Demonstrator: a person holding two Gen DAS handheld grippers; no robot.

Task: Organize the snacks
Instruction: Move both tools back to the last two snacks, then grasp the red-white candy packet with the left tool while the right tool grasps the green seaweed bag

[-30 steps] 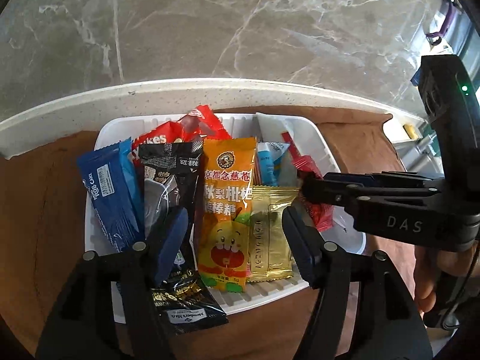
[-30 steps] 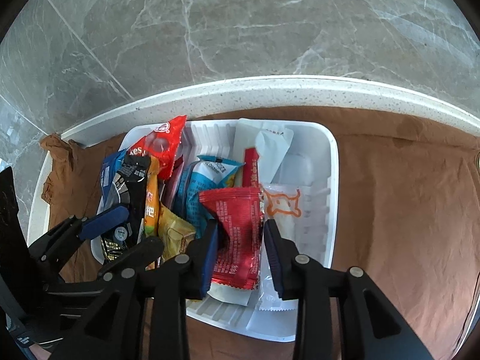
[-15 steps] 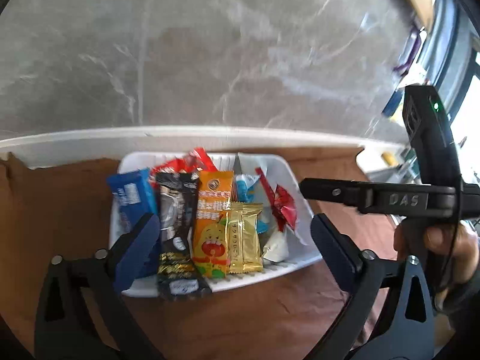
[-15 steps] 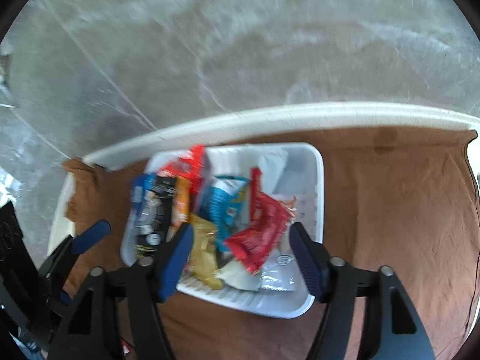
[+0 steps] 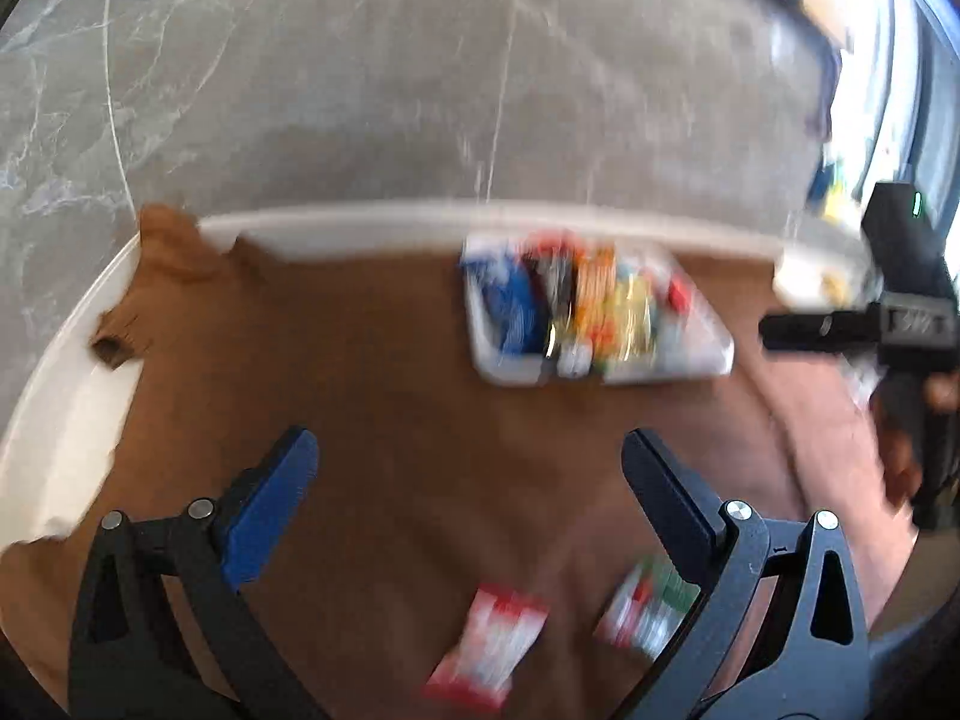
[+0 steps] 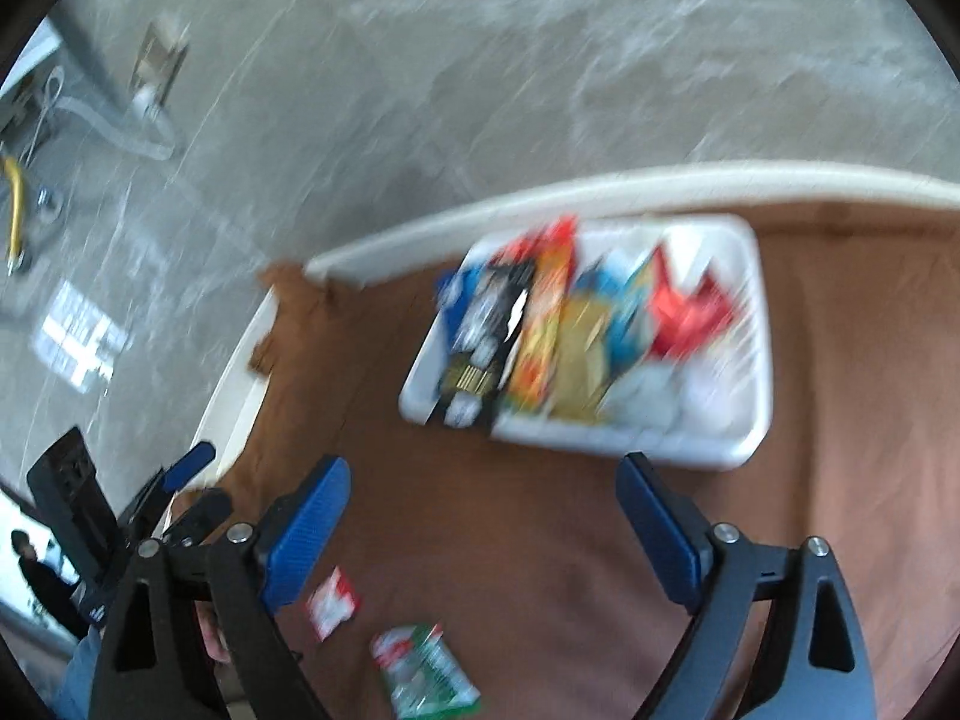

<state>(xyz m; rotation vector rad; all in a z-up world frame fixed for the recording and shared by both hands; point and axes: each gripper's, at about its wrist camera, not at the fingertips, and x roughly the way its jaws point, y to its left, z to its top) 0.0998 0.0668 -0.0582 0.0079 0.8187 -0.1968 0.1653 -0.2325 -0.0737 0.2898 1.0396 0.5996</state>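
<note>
The white tray (image 6: 744,450) sits at the far side of the brown cloth (image 6: 510,540), close against the pale table rim (image 6: 600,189), with its packets stood side by side on edge, blue (image 5: 510,306) at the left through orange to red (image 6: 690,312) at the right, probably so that each face can be read and more can be slotted in. 2 loose packets, a red-and-white one (image 5: 489,648) and a green-and-red one (image 5: 645,615), lie flat on the cloth at the near edge, well apart from the tray and likely next to be filed. The left gripper (image 5: 468,459) is spread wide with nothing between its pads; the right gripper (image 6: 483,489) is opening, its jaws also empty, both hanging above bare cloth between tray and loose packets.
</note>
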